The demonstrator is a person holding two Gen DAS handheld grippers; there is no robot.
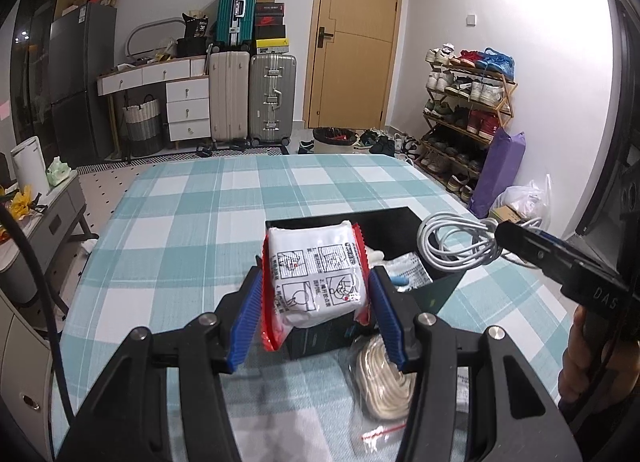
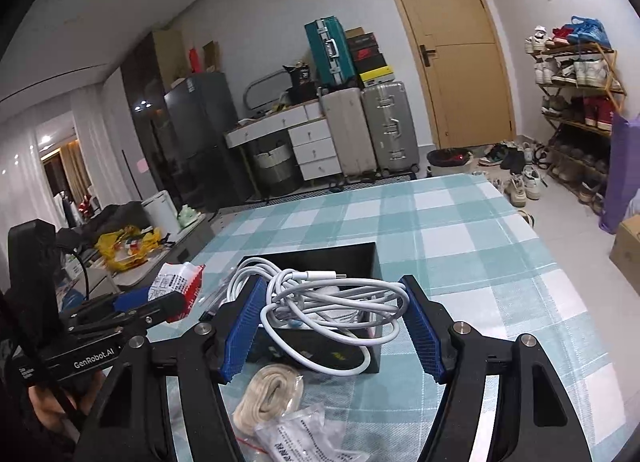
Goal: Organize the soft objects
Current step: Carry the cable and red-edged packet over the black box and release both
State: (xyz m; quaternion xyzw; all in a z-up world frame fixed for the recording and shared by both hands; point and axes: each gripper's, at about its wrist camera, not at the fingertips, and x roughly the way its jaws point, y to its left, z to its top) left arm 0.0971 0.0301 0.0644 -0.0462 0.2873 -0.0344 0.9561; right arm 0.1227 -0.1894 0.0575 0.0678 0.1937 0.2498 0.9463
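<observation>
My left gripper (image 1: pixel 316 310) is shut on a white and red plastic packet (image 1: pixel 316 274) and holds it above the near edge of a black open box (image 1: pixel 384 222). My right gripper (image 2: pixel 336 322) is shut on a coil of white cable (image 2: pixel 332 302), held over the same box (image 2: pixel 360 254). The right gripper and its cable (image 1: pixel 456 242) show at right in the left wrist view. The left gripper with the packet (image 2: pixel 176 282) shows at left in the right wrist view. A bagged cream rope coil (image 1: pixel 384 386) lies on the table in front of the box; it also shows in the right wrist view (image 2: pixel 268 390).
The table has a teal and white checked cloth (image 1: pixel 200 222). A clear bag with printed text (image 2: pixel 304 438) lies near the rope. White items lie inside the box (image 1: pixel 408 270). Beyond the table are suitcases (image 1: pixel 248 98), a door and a shoe rack (image 1: pixel 468 110).
</observation>
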